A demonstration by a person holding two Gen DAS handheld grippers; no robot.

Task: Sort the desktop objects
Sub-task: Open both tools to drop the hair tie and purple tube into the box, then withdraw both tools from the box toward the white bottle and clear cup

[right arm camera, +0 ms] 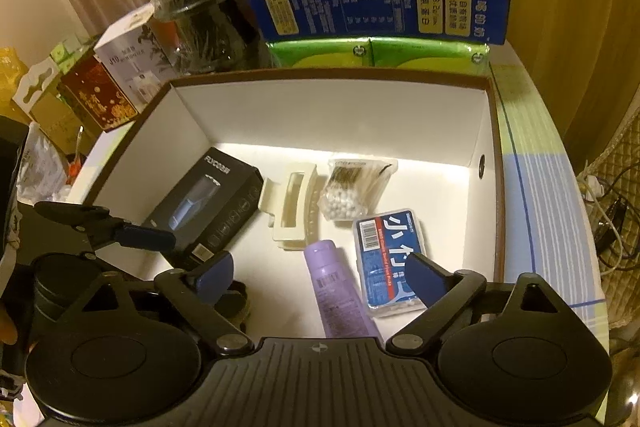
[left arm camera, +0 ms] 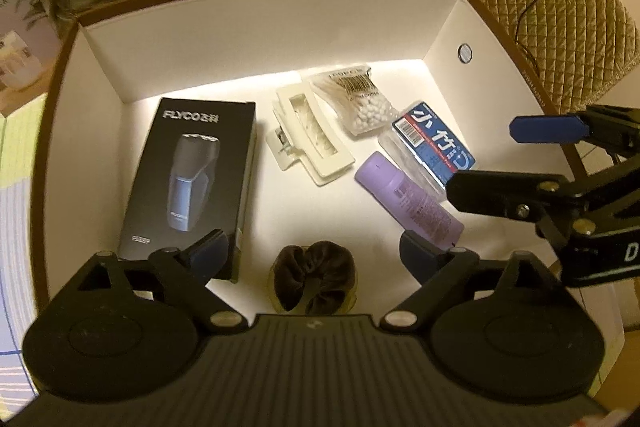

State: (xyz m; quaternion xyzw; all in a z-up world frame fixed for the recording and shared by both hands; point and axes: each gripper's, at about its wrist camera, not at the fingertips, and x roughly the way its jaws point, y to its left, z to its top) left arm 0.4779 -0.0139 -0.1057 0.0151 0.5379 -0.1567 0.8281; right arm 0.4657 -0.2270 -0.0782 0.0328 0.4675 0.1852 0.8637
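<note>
Left wrist view: the left gripper is seen with fingers spread wide, nothing between them, above a white-lined box. Inside lie a black shaver carton, a cream hair claw, a bag of cotton swabs, a floss-pick case, a purple bottle and a brown scrunchie, partly hidden by the gripper body. The right gripper is cut off at the edge, fingers apart.

Right wrist view: the bottle's lower end is hidden; the scrunchie is barely discernible. The striped desk is shown beside the box.
</note>
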